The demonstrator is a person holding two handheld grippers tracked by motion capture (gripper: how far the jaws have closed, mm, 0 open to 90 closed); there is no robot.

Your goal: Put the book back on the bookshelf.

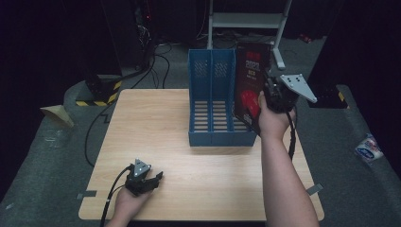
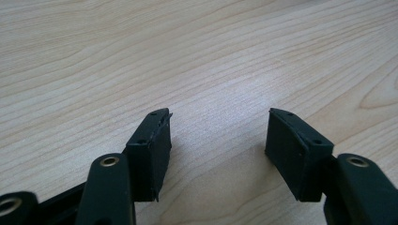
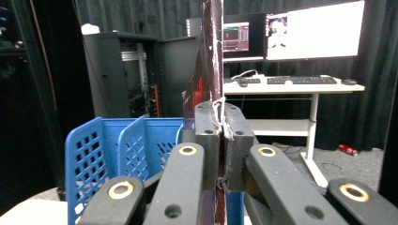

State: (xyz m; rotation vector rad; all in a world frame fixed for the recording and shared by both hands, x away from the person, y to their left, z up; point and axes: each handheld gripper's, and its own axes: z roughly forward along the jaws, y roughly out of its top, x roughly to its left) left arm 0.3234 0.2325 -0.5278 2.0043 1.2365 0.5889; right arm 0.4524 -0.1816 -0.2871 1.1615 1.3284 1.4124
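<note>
The dark red book (image 1: 251, 80) stands upright with its long axis near vertical, tilted slightly so its top leans away from the person, its cover facing left toward the blue file rack (image 1: 212, 101). It sits at the rack's right-hand end, its lower corner down by the rack's front right edge. The right gripper (image 1: 274, 97) holds it by the right edge; in the right gripper view the two jaws are pressed flat against the book (image 3: 210, 75), which rises edge-on between them.

That view also takes in what the high view misses: the rack's perforated dividers (image 3: 141, 145) seen from the side, and behind them a desk (image 3: 291, 86) with monitors and a keyboard.

The left gripper (image 1: 150, 178) rests low on the wooden table (image 1: 156, 127) near its front left edge, well apart from the rack. Its own view shows the jaws spread wide with bare wood grain (image 2: 216, 61) between them, nothing held.

The table's whole left half lies open; the rack stands at the far edge, right of centre
</note>
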